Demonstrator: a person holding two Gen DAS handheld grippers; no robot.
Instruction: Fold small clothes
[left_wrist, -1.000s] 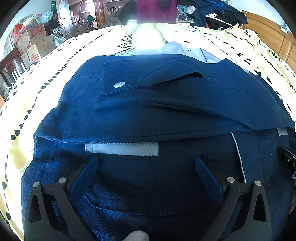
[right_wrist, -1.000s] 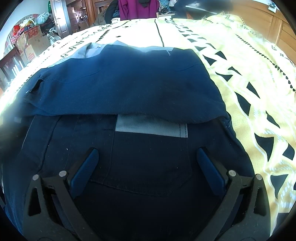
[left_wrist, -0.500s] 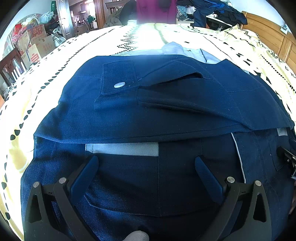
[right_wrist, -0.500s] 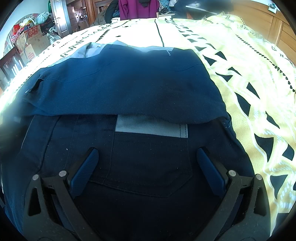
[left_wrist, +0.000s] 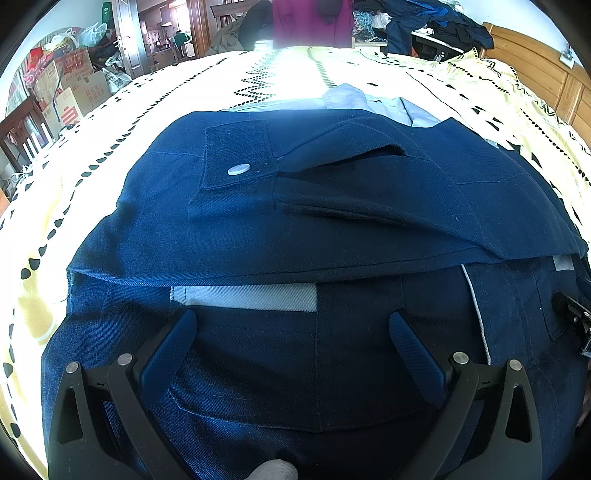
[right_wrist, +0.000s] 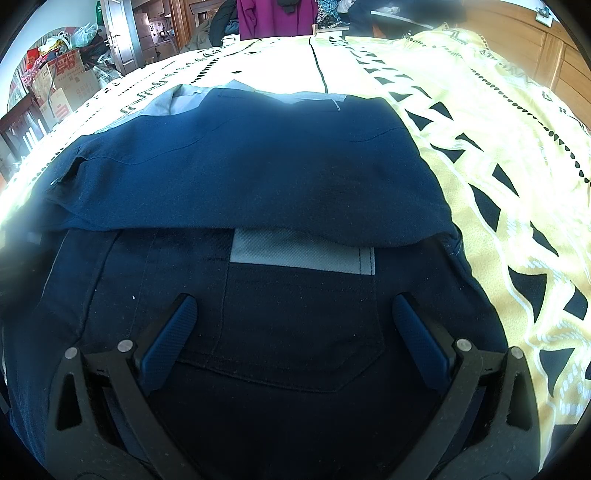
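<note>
Garment: a navy jacket (left_wrist: 332, 221) fills the centre of both views, folded over itself on the bed (left_wrist: 92, 166).
Left gripper (left_wrist: 291, 350): fingers spread wide, holding nothing, low in the frame over the cloth.
Right gripper (right_wrist: 293, 332): fingers likewise spread apart and empty, above a pocket (right_wrist: 295, 325).
</note>
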